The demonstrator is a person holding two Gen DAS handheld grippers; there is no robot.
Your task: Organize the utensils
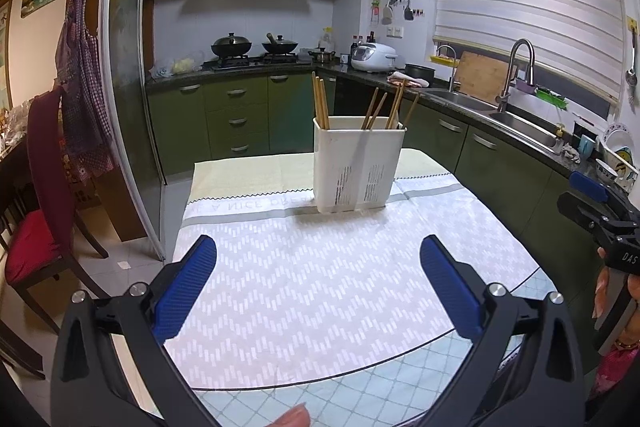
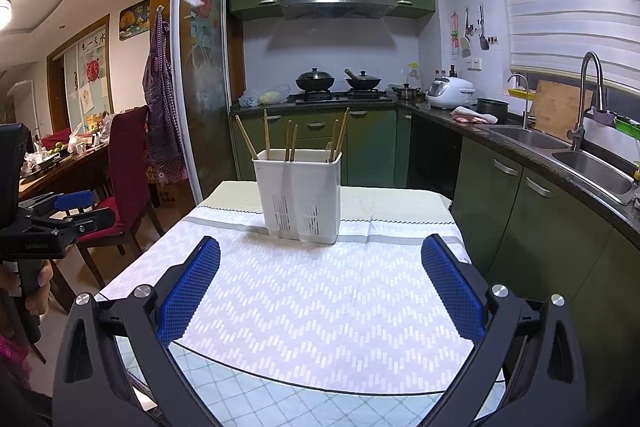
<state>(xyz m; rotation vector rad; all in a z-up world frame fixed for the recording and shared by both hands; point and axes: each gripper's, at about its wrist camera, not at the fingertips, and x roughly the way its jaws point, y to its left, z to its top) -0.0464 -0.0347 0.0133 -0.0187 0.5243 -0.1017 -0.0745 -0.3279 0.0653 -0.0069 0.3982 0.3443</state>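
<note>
A white plastic utensil holder (image 1: 357, 165) stands upright on the cloth-covered table (image 1: 320, 267), toward its far side. Several wooden chopsticks (image 1: 320, 103) stand in it, spread across its compartments. The holder (image 2: 300, 195) and chopsticks (image 2: 294, 143) also show in the right wrist view. My left gripper (image 1: 318, 259) is open and empty above the near half of the table. My right gripper (image 2: 320, 259) is open and empty, also short of the holder. Each gripper shows at the edge of the other's view: the right one (image 1: 592, 195) and the left one (image 2: 68, 207).
A white patterned cloth (image 2: 320, 299) covers the small table. Green kitchen cabinets (image 1: 240, 115) with stove and woks stand behind. A counter with a sink (image 2: 592, 163) runs along the right. A red chair (image 2: 128, 163) and a dining table stand at the left.
</note>
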